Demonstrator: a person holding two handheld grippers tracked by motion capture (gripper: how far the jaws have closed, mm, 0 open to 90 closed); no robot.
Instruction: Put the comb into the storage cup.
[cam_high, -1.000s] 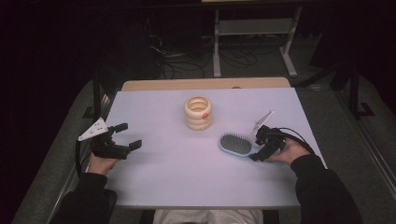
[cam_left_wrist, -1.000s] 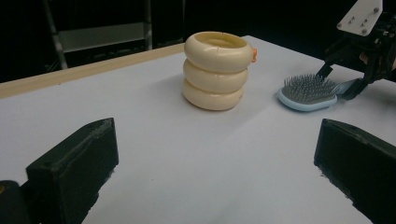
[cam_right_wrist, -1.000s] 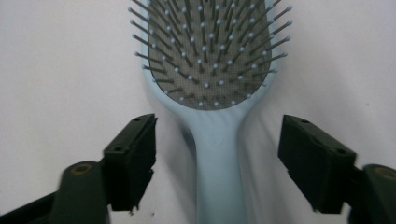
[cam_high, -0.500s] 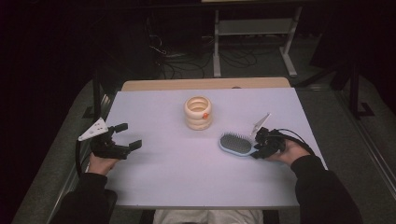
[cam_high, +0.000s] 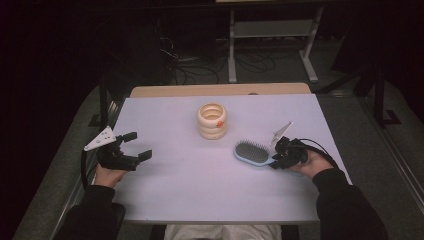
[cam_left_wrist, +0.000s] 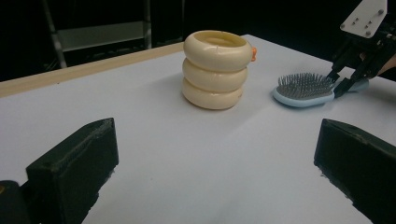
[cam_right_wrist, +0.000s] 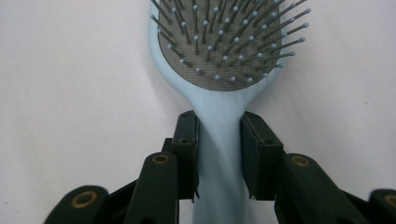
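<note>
Near the desk's (cam_high: 165, 200) right edge, the right gripper (cam_right_wrist: 219, 140) has closed its jaws on the brush (cam_high: 252, 152) handle. It looks light and stiff, best held there. The left gripper (cam_high: 131, 146) gapes wide, empty.

a light blue hairbrush (cam_high: 253, 153) lies flat on the white table (cam_high: 190, 200), bristles up, its oval grey pad studded with dark, ball-tipped pins and its head pointing toward the table's middle. its narrow handle runs out toward the person's right side, where the right gripper (cam_right_wrist: 219, 140) has both black jaws pressed against its sides. beyond the brush, near the far middle, stands a cream stack of three rings (cam_high: 212, 120), upright, with a small orange spot on its side.
</note>
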